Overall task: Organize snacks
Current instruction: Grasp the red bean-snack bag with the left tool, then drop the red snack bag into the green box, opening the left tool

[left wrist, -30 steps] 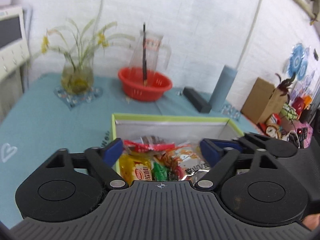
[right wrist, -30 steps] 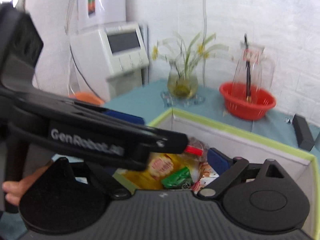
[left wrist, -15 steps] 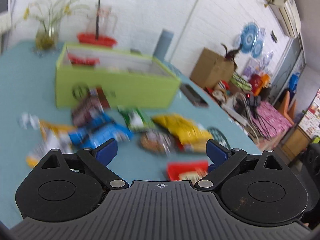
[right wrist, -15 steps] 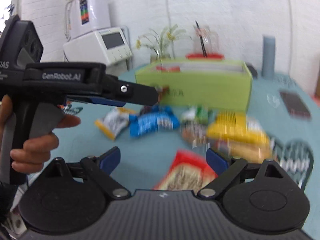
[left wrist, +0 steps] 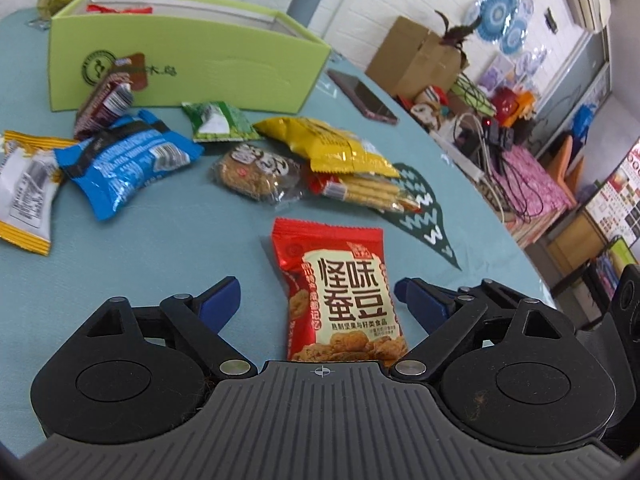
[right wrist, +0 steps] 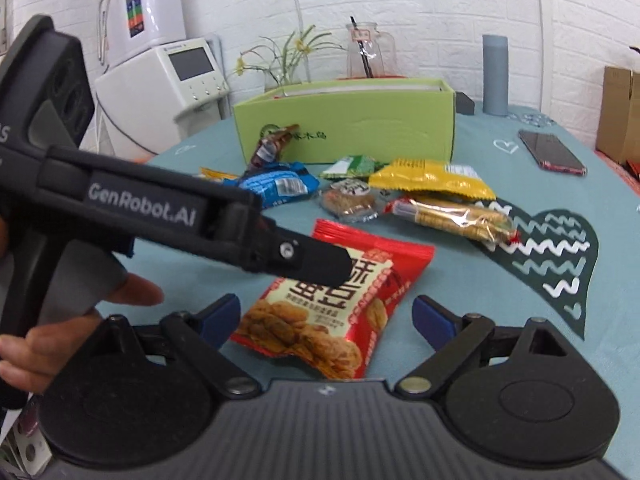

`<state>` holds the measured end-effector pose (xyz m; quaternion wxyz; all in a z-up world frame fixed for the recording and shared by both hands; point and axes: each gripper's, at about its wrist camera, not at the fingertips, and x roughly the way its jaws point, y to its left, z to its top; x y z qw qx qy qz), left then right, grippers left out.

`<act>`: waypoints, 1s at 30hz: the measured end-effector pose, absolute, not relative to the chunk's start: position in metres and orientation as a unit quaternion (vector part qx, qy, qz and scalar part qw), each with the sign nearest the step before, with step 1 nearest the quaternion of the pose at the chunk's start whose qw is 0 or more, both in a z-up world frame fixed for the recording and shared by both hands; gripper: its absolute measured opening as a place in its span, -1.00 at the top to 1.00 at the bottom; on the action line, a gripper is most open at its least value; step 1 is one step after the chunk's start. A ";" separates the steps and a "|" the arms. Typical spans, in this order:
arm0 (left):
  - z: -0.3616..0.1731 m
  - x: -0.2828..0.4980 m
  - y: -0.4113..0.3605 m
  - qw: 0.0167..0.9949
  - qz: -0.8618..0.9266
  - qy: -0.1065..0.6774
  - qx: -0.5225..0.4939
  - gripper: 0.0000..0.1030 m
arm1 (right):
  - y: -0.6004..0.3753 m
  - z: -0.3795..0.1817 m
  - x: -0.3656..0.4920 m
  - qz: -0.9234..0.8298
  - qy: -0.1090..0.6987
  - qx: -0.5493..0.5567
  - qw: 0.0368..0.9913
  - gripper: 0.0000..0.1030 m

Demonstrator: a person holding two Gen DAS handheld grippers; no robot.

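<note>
A red snack packet (left wrist: 340, 292) lies flat on the teal table near its front edge. My left gripper (left wrist: 316, 292) hovers over it with the packet between its blue pads; the jaws are closing and the pads do not touch it. My right gripper (right wrist: 326, 310) is open around the same red packet (right wrist: 320, 320) from the other side, and the left gripper's finger (right wrist: 316, 260) crosses above the packet. Further back lie a blue packet (left wrist: 124, 164), a yellow packet (left wrist: 332, 144), a cookie pack (left wrist: 256, 172) and a green packet (left wrist: 218, 122). Behind them stands the green box (left wrist: 200, 60).
A phone (right wrist: 552, 152) lies at the right of the box and a grey cylinder (right wrist: 495, 76) stands behind it. A dark green heart decal (right wrist: 552, 256) marks the cloth. The table edge (left wrist: 500, 232) curves away at the right, with clutter beyond.
Both grippers have pulled back from above the green box's inside and come down over the loose snacks. The red packet now lies between both pairs of jaws.
</note>
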<state>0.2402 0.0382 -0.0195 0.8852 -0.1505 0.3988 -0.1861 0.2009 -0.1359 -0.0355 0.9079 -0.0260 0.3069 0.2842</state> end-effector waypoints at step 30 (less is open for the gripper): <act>0.105 0.435 0.086 0.939 -0.103 0.308 -0.117 0.75 | -0.047 0.082 0.418 0.357 0.208 -0.095 0.906 -0.52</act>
